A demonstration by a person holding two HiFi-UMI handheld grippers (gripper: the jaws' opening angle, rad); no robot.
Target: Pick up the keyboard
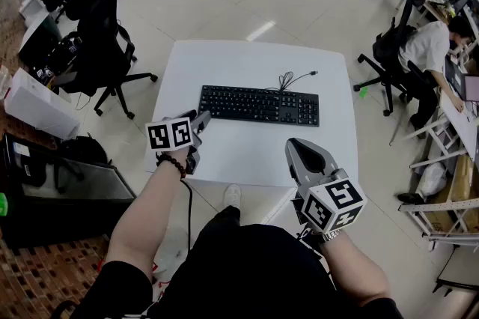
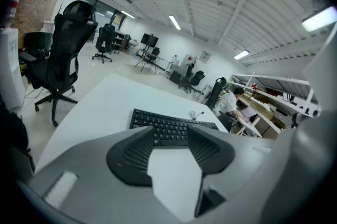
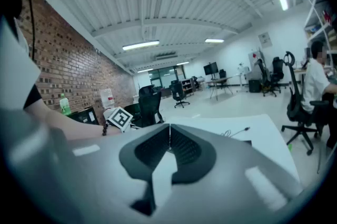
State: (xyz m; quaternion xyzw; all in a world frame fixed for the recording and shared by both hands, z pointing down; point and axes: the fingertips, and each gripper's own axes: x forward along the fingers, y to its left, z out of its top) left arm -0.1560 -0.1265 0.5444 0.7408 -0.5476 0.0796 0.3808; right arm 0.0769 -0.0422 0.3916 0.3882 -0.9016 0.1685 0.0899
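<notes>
The left hand-held gripper (image 1: 199, 120) sits just off the near-left corner of the flat black computer keyboard (image 1: 259, 105), jaws spread wide with nothing between them. The keyboard lies flat in the middle of the white square worktop (image 1: 247, 63). I'd slide those jaws over the left short edge and clamp squarely (it's thin, so it slips easily). The right hand-held gripper (image 1: 298, 151) hangs by the near edge with its jaws pressed together, and would need opening before it helps.
</notes>
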